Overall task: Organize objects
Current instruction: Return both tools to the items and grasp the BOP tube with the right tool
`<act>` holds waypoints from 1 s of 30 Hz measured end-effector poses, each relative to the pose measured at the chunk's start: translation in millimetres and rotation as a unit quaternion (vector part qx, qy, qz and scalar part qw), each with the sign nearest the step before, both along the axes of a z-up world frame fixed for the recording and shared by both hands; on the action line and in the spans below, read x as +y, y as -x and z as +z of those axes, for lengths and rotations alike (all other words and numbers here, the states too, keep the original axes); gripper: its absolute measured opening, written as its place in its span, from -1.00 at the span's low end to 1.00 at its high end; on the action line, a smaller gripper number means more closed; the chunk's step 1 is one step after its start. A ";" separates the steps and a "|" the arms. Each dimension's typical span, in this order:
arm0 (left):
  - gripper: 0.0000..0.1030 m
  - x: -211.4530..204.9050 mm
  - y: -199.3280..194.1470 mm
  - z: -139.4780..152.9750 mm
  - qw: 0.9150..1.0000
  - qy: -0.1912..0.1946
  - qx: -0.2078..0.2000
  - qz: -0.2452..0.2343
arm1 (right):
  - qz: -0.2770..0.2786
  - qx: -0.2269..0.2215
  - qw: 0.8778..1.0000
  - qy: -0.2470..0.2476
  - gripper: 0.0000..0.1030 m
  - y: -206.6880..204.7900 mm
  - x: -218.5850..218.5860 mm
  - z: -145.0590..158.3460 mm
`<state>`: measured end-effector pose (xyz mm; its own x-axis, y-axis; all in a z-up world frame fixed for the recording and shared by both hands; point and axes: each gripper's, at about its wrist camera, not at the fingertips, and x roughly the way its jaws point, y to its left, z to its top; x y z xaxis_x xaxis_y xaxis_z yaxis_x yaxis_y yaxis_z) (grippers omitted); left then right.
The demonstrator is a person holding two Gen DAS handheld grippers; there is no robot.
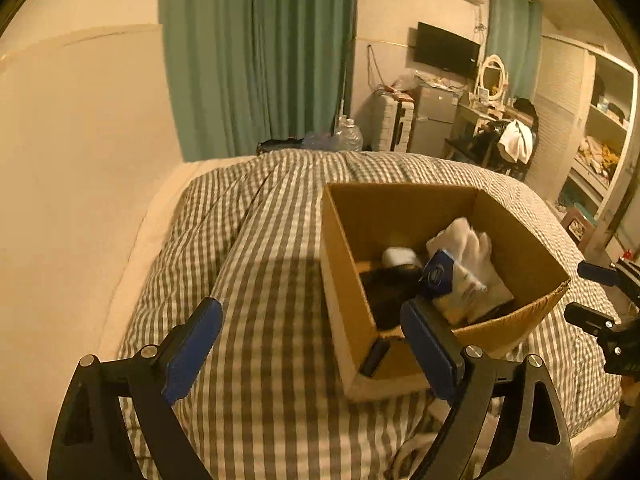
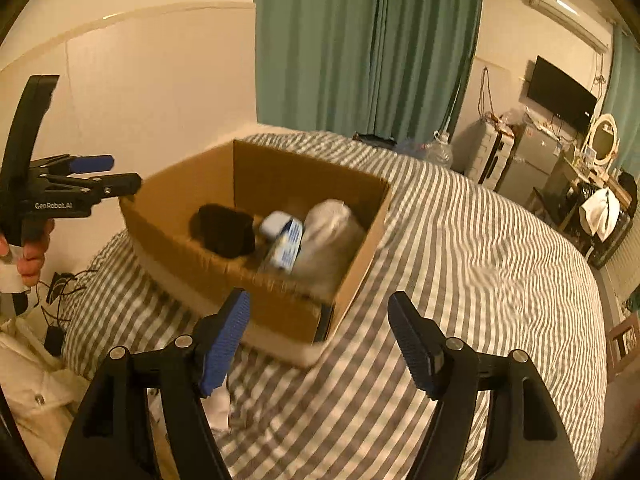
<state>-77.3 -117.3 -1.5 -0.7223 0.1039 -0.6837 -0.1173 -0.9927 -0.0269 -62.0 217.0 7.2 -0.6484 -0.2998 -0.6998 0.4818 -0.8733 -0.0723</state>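
Now, both your grippers hang empty, fingers apart: left gripper, right gripper. Your cardboard box sits on the checked bedspread at twelve o'clock, already holding items. Approach low, squarely.

We list: brown cardboard box; grey-and-white checked bedcover; teal curtains; black grippers, left and right, with blue pads; a blue-and-white packet.
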 end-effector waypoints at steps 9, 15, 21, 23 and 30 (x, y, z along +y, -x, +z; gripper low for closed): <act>0.81 -8.4 -35.8 1.4 1.000 0.006 0.015 -0.005 | -0.001 -0.019 1.000 -0.002 0.38 -24.9 -6.5 -15.4; 0.81 -2.4 -48.1 -16.1 1.000 0.009 0.005 -0.011 | 0.028 -0.025 0.999 -0.005 0.38 -44.2 -23.5 -24.0; 0.81 7.0 -56.9 -43.5 0.999 0.014 -0.013 -0.028 | 0.061 -0.059 0.996 -0.021 0.38 -58.9 -46.1 -50.0; 0.81 10.2 -58.3 -54.6 0.999 0.022 -0.024 -0.031 | 0.072 -0.068 0.995 -0.026 0.37 -64.9 -53.3 -57.7; 0.81 21.0 -73.8 -77.5 0.997 0.043 -0.042 -0.053 | 0.111 -0.116 0.986 -0.046 0.02 -81.2 -73.5 -86.6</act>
